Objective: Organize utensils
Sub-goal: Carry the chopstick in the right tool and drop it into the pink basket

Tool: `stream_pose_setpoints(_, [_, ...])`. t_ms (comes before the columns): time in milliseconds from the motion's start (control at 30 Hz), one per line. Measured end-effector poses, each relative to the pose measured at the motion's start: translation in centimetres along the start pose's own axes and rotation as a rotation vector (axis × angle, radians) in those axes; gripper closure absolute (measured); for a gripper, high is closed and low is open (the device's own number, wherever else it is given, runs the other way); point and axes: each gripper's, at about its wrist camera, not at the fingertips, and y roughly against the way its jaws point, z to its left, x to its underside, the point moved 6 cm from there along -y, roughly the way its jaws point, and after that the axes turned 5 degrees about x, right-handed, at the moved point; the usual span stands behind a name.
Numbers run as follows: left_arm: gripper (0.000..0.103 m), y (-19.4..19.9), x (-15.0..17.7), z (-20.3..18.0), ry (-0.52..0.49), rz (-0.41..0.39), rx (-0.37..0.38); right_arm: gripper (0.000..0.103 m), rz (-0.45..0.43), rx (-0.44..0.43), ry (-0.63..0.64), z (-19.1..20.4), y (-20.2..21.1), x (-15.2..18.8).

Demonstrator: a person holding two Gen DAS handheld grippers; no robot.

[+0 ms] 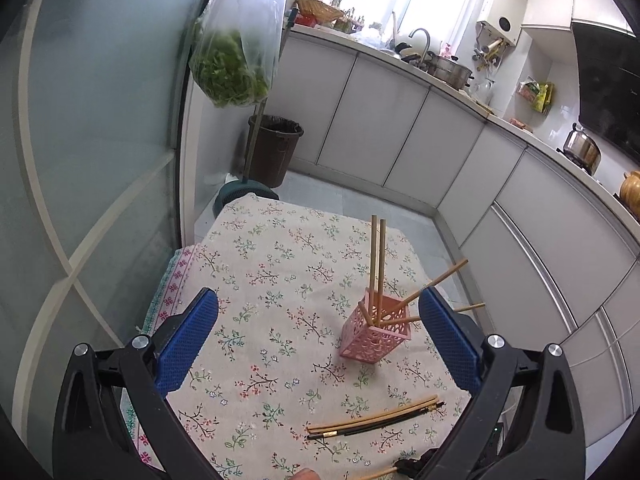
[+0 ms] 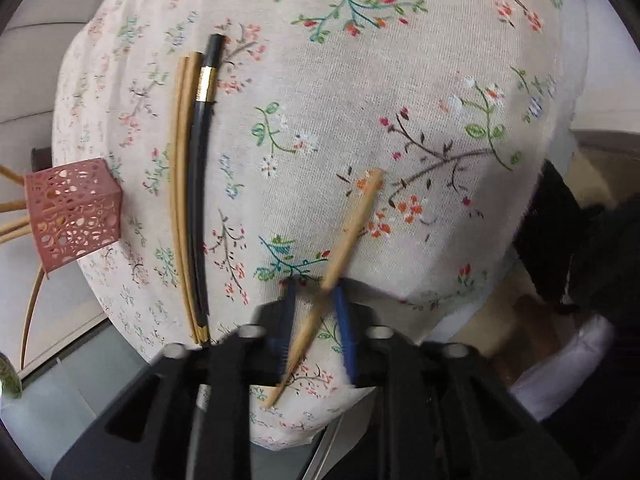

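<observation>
Right wrist, wooden chopstick (image 2: 352,224) in jaws, pointing up-right

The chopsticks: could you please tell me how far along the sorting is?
Done: several wooden chopsticks stand in the pink holder. In hand: the right claw is shut on one wooden chopstick. Left: a bundle of wooden and black chopsticks lies on the tablecloth; the left claw is open, empty.

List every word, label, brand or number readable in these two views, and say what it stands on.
None can be read.
Water heater: a round dial, any marking too small to read.
Yellow packets on the wall: print too blurred to read.
Black chopstick: a plain gold band, no lettering visible.
</observation>
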Motion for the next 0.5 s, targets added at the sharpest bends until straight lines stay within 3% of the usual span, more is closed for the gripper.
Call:
stream_pose_setpoints(133, [0.007,0.5,-0.2,0.3,0.005,-0.011,0.006,0.096,0.001,-0.12,-0.006,-0.6,0.4,0.2])
stream_pose_setpoints(233, [0.007,1.1,-0.6,0.8,0.025,-0.035,0.012,0.096,-0.044,-0.207,0.116,1.7,2.6,1.2])
stream_pose_setpoints(500, [0.007,1.8,-1.1,1.5,0.066,-0.079,-0.006,0.096,-0.416,-0.283,0.669,10.2,16.5,7.7])
